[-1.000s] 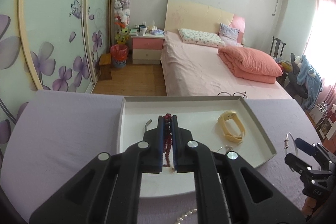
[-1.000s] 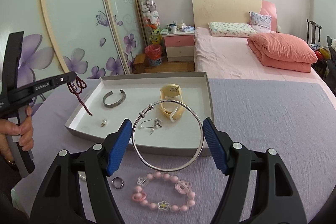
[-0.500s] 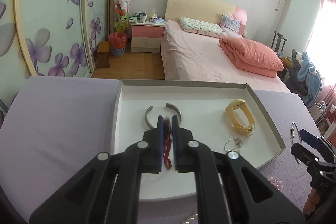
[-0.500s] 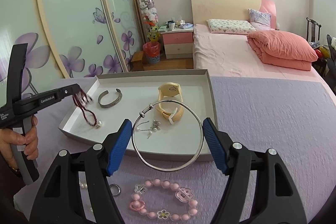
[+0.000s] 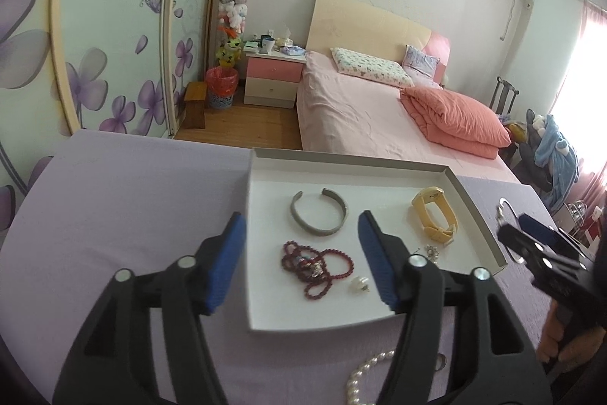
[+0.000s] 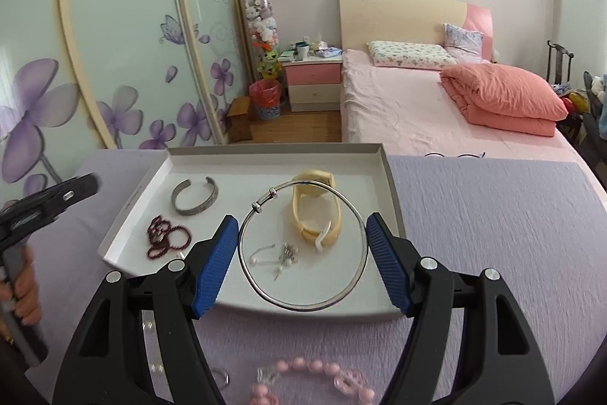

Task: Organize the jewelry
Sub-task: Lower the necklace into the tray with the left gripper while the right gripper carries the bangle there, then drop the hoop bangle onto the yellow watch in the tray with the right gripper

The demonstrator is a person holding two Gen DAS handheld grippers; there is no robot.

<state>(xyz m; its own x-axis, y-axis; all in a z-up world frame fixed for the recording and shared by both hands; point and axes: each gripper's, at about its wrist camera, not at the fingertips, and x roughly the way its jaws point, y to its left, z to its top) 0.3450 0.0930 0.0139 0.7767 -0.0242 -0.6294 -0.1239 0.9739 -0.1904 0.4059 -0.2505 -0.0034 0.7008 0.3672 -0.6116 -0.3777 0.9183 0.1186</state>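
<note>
A white tray sits on the purple table. In it lie a dark red bead necklace, a grey cuff bracelet, a yellow watch, small earrings and a white stud. My left gripper is open and empty above the necklace. My right gripper is shut on a large silver bangle, held above the tray's near edge; it also shows in the left wrist view.
A pearl strand and a small ring lie on the purple cloth in front of the tray. A pink bead bracelet lies under my right gripper. A bed, nightstand and wardrobe stand beyond the table.
My left gripper has opened and let go of the dark red necklace, which now lies in the tray. The right gripper still holds the bangle and has hardly moved.
</note>
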